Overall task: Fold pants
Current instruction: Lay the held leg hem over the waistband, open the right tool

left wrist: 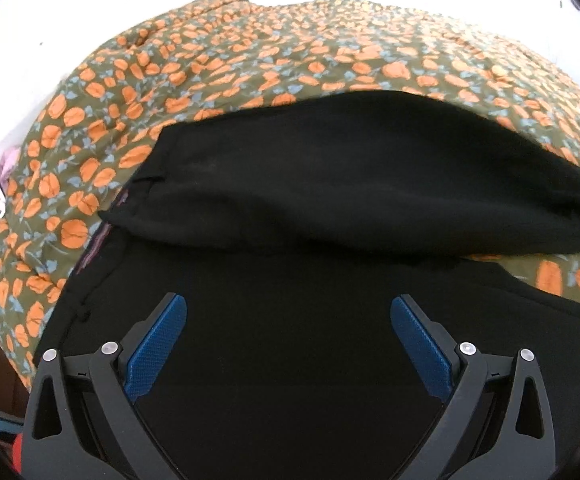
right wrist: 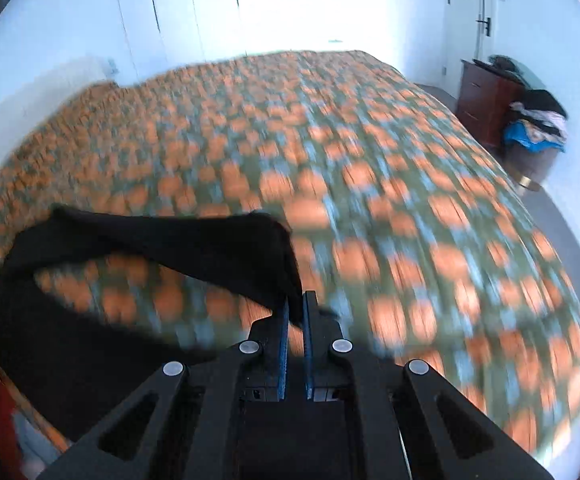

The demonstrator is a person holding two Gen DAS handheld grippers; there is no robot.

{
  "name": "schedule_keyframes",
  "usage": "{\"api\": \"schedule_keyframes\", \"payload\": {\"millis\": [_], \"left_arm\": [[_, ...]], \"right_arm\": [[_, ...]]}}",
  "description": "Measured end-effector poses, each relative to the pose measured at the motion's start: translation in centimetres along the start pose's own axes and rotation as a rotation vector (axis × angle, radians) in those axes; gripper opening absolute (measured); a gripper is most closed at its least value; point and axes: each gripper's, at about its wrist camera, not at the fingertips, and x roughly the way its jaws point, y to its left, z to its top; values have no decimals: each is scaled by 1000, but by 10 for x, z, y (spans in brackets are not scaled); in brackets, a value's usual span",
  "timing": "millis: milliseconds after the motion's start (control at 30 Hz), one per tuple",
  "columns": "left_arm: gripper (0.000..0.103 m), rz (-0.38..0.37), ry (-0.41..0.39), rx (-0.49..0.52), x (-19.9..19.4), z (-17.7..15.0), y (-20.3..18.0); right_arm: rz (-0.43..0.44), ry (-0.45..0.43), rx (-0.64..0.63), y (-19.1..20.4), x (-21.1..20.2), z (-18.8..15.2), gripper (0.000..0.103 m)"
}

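Black pants (left wrist: 330, 184) lie on a bed with an orange-flowered green cover (left wrist: 250, 56). In the left wrist view one leg is folded over and lies across the other fabric. My left gripper (left wrist: 288, 308) is open and empty, its blue pads (left wrist: 158, 344) spread wide just above the black cloth. In the right wrist view my right gripper (right wrist: 295, 304) is shut on an end of the black pants (right wrist: 194, 244) and holds it lifted above the bed cover (right wrist: 370, 184). The view is motion-blurred.
White walls and closet doors (right wrist: 210, 8) stand behind the bed. A dark red dresser (right wrist: 486, 96) and a basket piled with clothes (right wrist: 538, 128) stand at the right. A bed edge and floor show at the right (right wrist: 570, 240).
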Motion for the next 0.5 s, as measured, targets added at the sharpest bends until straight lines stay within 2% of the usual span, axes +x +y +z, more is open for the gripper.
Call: {"api": "schedule_keyframes", "payload": {"millis": [67, 100, 133, 167, 200, 233, 300, 400, 467, 500], "left_arm": [[102, -6, 27, -2, 13, 2, 0], [102, -15, 43, -2, 19, 3, 0], [102, -24, 53, -2, 24, 3, 0], [103, -45, 65, -5, 32, 2, 0], [103, -68, 58, -15, 38, -1, 1], [103, -89, 27, -36, 40, -3, 3], [103, -116, 4, -59, 39, -4, 5], [102, -143, -53, -124, 26, 11, 15], [103, -104, -109, -145, 27, 13, 18], [103, -56, -105, -122, 38, 9, 15]], "right_arm": [[-159, 38, 20, -3, -2, -27, 6], [-225, 51, 52, -8, -3, -35, 9], [-281, 59, 87, -13, -6, -39, 18], [-301, 52, 115, -15, -11, -39, 31], [-298, 29, 153, -15, -20, -38, 39], [-259, -4, 199, -12, -28, -37, 58], [-143, -52, 246, 7, -37, -34, 76], [-40, -91, 178, 62, -33, -37, 77], [-9, -100, 137, 96, -20, -44, 78], [10, -91, 131, 113, -10, -53, 78]]}}
